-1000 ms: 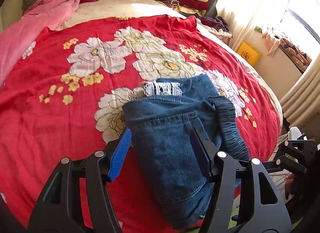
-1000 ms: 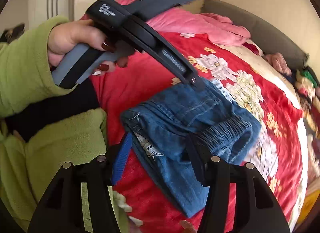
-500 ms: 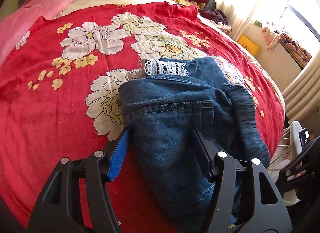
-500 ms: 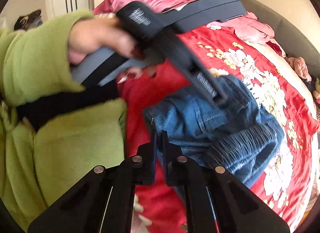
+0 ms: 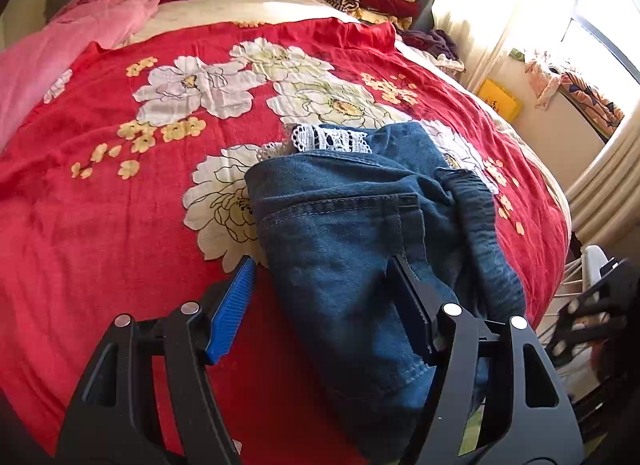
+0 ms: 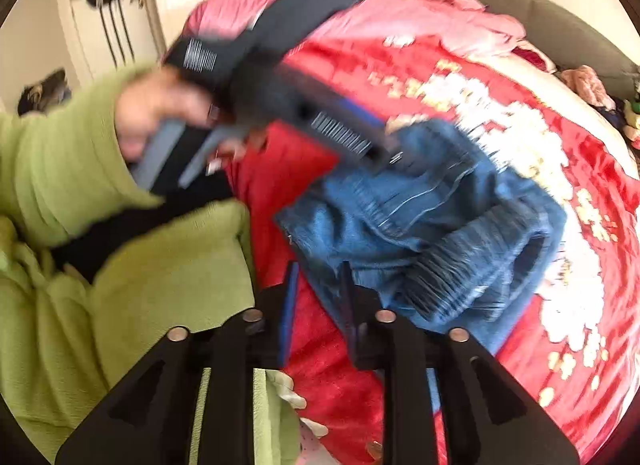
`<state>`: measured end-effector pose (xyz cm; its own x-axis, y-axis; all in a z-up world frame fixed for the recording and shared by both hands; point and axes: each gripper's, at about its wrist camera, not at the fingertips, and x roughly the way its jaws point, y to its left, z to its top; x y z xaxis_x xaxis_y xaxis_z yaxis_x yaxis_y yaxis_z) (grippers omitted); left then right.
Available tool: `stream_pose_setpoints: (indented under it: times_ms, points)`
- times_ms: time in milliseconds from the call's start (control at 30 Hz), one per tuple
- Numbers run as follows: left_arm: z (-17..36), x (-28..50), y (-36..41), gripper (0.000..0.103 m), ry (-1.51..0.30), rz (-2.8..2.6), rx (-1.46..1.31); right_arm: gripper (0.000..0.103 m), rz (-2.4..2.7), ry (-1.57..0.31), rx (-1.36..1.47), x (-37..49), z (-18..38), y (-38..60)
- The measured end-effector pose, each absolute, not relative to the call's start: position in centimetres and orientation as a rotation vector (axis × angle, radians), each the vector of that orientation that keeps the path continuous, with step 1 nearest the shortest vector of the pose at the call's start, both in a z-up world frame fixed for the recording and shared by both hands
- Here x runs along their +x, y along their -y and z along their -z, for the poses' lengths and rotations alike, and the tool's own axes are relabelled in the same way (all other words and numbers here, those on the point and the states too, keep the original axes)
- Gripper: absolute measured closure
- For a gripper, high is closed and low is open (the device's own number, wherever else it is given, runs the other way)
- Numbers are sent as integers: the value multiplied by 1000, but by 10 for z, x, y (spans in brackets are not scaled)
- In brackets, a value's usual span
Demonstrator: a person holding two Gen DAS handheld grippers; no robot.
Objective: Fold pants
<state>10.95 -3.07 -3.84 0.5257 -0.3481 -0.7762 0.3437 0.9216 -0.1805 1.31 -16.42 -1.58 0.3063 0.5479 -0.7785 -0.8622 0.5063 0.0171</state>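
Folded denim pants (image 5: 352, 249) near bed (image 5: 100, 233) edge; left gripper (image 5: 320, 297) jaws wide, straddling fabric, just opening; right gripper (image 6: 318, 297) jaws narrowly apart, just reopening, empty.

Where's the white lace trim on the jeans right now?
In the left wrist view the white lace trim peeks out at the far edge of the folded jeans, lying on the red floral bedspread.

Both wrist views look closely down, seemingly sharing the jeans (image 5: 360, 233).
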Motion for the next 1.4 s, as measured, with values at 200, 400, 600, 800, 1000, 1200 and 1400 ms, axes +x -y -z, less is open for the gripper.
stream_pose_setpoints:
  times_ms: [200, 400, 600, 800, 1000, 1200, 1400]
  points:
    - [41, 100, 30, 43, -943, 405, 6, 62, -859, -740, -333, 47, -24, 187]
    - [45, 97, 35, 43, -958, 408, 28, 62, -685, -819, -292, 120, -22, 182]
    - [46, 94, 40, 39, -968, 421, 39, 62, -650, -922, -345, 165, 9, 155]
    - [47, 93, 41, 39, -971, 430, 42, 61, -505, -926, -471, 190, 43, 142]
    - [46, 93, 41, 38, -970, 429, 41, 58, -494, -921, -438, 194, 43, 146]
    - [39, 91, 40, 35, -954, 432, 36, 42, -460, -787, -349, 168, 3, 171]
    - [27, 88, 40, 33, -921, 431, 41, 23, -432, -699, -264, 144, -31, 203]
